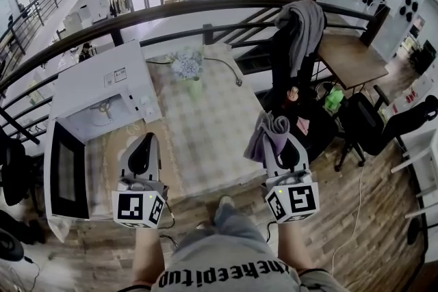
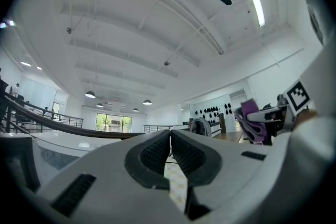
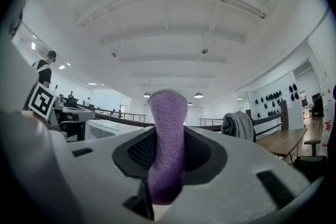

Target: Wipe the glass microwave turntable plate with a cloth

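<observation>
My right gripper [image 1: 282, 148] is shut on a purple cloth [image 1: 269, 130], which sticks out past its tips and hangs to the left. In the right gripper view the cloth [image 3: 167, 118] fills the gap between the jaws of that gripper [image 3: 166, 157]. My left gripper [image 1: 142, 151] is shut with nothing in it; its pads [image 2: 157, 152] meet at the tips. It hovers just right of the white microwave [image 1: 102, 89], whose door [image 1: 65, 171] hangs open. The cavity [image 1: 102, 113] is dim, and I cannot make out the glass plate there. Both grippers are held over the table's near edge.
A checked cloth covers the table [image 1: 212, 126]. A small vase of flowers [image 1: 186, 69] stands at its far end with a cable [image 1: 229, 68] beside it. Right of the table are a chair with a grey jacket [image 1: 301, 24], a wooden desk [image 1: 349, 58] and office chairs. A railing [image 1: 205, 7] runs behind.
</observation>
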`<state>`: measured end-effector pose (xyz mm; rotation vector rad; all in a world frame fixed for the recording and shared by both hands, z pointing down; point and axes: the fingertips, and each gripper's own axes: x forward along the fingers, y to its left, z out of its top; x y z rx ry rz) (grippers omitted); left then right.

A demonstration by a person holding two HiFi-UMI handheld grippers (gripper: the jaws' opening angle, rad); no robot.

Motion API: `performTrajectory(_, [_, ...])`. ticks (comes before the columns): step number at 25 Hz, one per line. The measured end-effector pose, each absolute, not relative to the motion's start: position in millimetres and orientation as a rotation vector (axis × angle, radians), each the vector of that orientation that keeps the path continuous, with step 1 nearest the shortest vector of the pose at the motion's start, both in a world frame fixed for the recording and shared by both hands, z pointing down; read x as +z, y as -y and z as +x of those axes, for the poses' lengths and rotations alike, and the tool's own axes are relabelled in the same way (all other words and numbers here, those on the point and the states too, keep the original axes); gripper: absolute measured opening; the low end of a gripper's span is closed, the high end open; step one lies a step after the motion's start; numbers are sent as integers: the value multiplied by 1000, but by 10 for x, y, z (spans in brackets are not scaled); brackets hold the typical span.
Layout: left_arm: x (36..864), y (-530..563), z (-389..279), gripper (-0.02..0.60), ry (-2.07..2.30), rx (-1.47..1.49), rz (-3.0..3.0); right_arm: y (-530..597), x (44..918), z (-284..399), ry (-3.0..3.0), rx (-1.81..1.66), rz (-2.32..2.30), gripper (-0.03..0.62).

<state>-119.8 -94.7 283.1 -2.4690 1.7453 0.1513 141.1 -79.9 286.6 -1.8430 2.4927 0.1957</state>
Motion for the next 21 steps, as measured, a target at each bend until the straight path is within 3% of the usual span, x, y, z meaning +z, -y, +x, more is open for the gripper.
performTrajectory(21, [2866, 906, -1349, 11, -1762, 152, -2424, 890, 2932, 1242, -2523, 237, -1798, 107])
